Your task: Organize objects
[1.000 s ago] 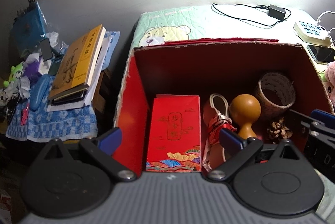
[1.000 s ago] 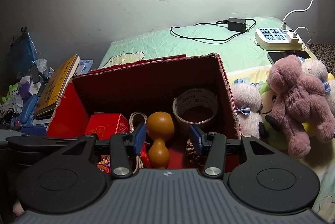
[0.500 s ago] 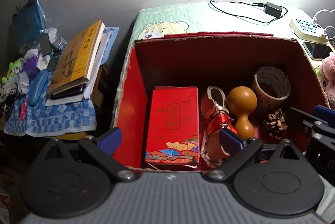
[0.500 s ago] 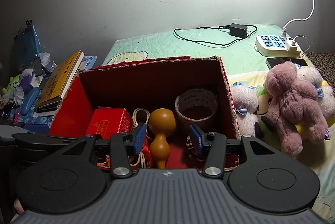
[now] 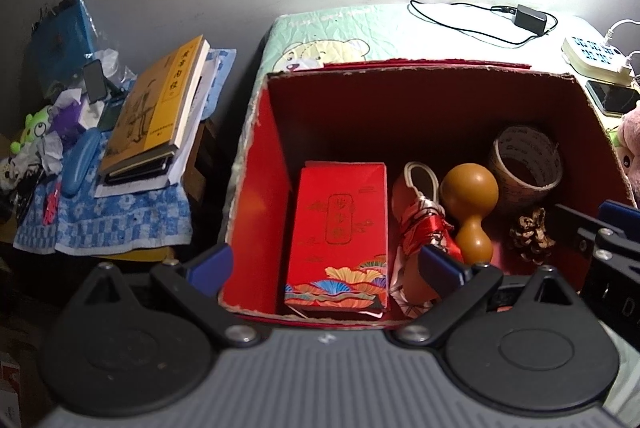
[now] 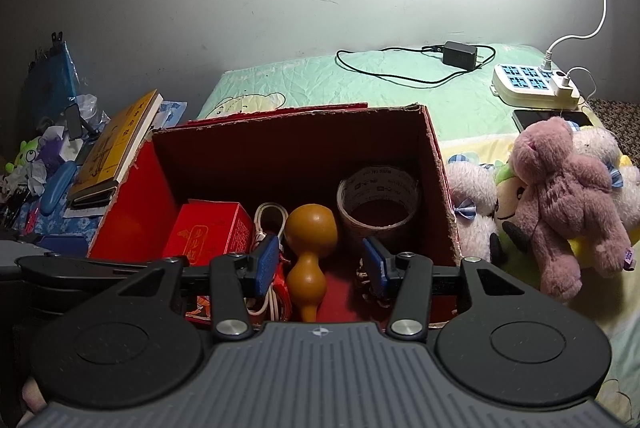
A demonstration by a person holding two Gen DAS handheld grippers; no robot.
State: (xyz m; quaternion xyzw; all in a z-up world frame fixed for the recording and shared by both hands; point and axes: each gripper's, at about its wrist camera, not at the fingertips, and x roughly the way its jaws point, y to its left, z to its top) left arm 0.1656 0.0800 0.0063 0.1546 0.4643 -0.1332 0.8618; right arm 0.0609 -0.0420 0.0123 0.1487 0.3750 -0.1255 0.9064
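Both my claws, left (image 5: 326, 264) and right (image 6: 320, 262), were spread wide and empty above the red box (image 5: 256, 188) holding a gourd (image 6: 310, 248).

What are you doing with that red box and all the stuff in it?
A person is tidying things into an open red cardboard box on the bed. Inside lie a red gift box, a folded red umbrella, a brown gourd, a roll of tape and a pine cone. The left gripper and right gripper hover at the box's near edge, jaws open, holding nothing. Stuffed toys lie on the bed beside the box.
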